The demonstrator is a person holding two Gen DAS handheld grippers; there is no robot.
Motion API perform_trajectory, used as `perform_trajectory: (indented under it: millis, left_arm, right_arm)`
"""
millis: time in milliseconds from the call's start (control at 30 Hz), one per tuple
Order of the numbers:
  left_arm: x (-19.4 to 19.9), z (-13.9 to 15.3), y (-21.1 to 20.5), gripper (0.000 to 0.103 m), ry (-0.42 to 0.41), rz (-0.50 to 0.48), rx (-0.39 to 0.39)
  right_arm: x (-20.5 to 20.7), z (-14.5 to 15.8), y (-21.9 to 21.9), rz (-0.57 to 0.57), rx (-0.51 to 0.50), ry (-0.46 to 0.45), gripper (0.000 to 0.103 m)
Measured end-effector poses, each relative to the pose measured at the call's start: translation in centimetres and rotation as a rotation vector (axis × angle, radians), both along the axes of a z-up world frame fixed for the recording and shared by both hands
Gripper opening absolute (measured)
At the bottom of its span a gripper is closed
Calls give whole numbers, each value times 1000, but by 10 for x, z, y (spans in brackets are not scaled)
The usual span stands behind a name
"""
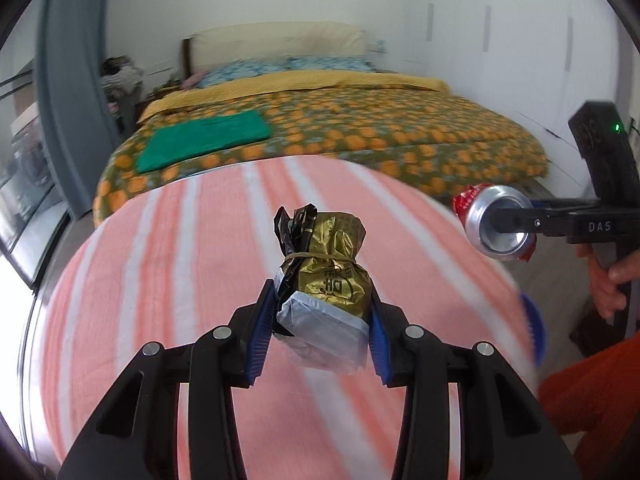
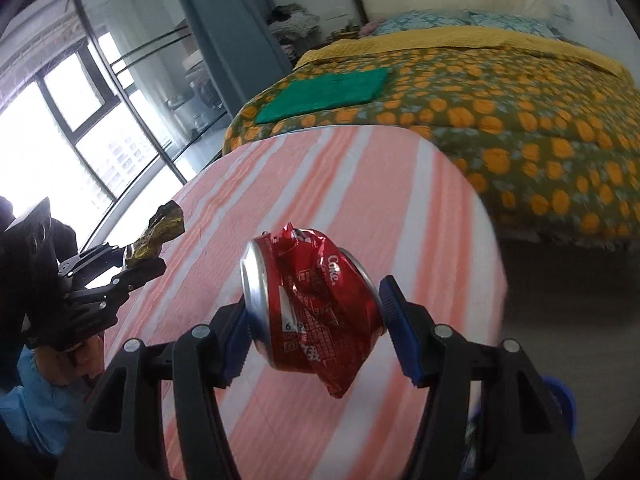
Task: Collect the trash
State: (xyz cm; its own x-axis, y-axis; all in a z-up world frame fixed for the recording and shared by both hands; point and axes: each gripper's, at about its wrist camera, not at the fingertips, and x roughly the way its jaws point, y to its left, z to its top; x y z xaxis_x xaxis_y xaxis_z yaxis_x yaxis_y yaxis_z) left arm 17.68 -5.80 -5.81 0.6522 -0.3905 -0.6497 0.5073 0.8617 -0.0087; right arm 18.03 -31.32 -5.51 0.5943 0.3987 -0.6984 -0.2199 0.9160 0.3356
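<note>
My left gripper (image 1: 324, 320) is shut on a gold and black foil packet (image 1: 324, 276) tied with a rubber band, with a whitish wrapper under it, held above the pink striped table (image 1: 160, 280). My right gripper (image 2: 316, 320) is shut on a crushed red Coke can (image 2: 316, 300), also held above the table (image 2: 320, 184). In the left wrist view the can (image 1: 496, 224) and the right gripper (image 1: 516, 226) show at the right. In the right wrist view the left gripper (image 2: 140, 264) with the gold packet (image 2: 156, 236) shows at the left.
A bed with an orange flowered cover (image 1: 380, 132) and a folded green cloth (image 1: 204, 140) stands behind the table. A blue object (image 1: 532, 328) lies at the table's right edge. Large windows (image 2: 80, 120) and a grey curtain (image 2: 224, 32) are on the left.
</note>
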Motion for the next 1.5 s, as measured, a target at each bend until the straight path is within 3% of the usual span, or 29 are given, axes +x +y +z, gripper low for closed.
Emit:
perform_trajectory:
  millis: [133, 200, 333, 533, 700, 767, 800, 933, 1100, 1200, 1300, 1400, 1500]
  left_arm:
    - [-55, -1, -67, 41, 86, -190, -93]
    - [-82, -8, -112, 41, 136, -288, -115]
    - [-114, -38, -201, 41, 245, -413, -92]
    - [-105, -119, -306, 42, 353, -393, 40]
    - [-77, -189, -349, 46, 429, -354, 92]
    - [-70, -212, -363, 55, 458, -351, 94]
    - [-70, -218, -367, 65, 461, -346, 98]
    - [-74, -219, -364, 74, 400, -313, 114]
    - [-93, -178, -342, 98, 232, -287, 76]
    - [-109, -149, -329, 98, 158, -281, 43]
    - [-131, -125, -322, 98, 47, -268, 89]
    - [-149, -109, -312, 98, -29, -218, 61]
    - [-152, -111, -318, 98, 19, -217, 70]
  right_arm:
    - [-79, -18, -88, -210, -7, 45, 59]
    - [-99, -34, -123, -307, -19, 87, 59]
    - [-124, -84, -190, -460, -45, 152, 59]
    - [-123, -161, -256, -592, 22, 251, 59]
    - [-123, -213, -287, -659, 108, 336, 64]
    - [-118, -228, -292, -656, 144, 351, 76]
    - [-118, -232, -294, -661, 149, 351, 86]
    - [-131, -219, -299, -716, 122, 330, 94]
    - [-156, -168, -289, -732, 17, 304, 99]
    - [-179, -132, -268, -677, -112, 237, 99]
    - [-215, -97, -242, -690, -257, 119, 99]
    - [-233, -94, -241, -691, -209, 134, 99]
    - [-242, -105, -245, -703, -156, 154, 98]
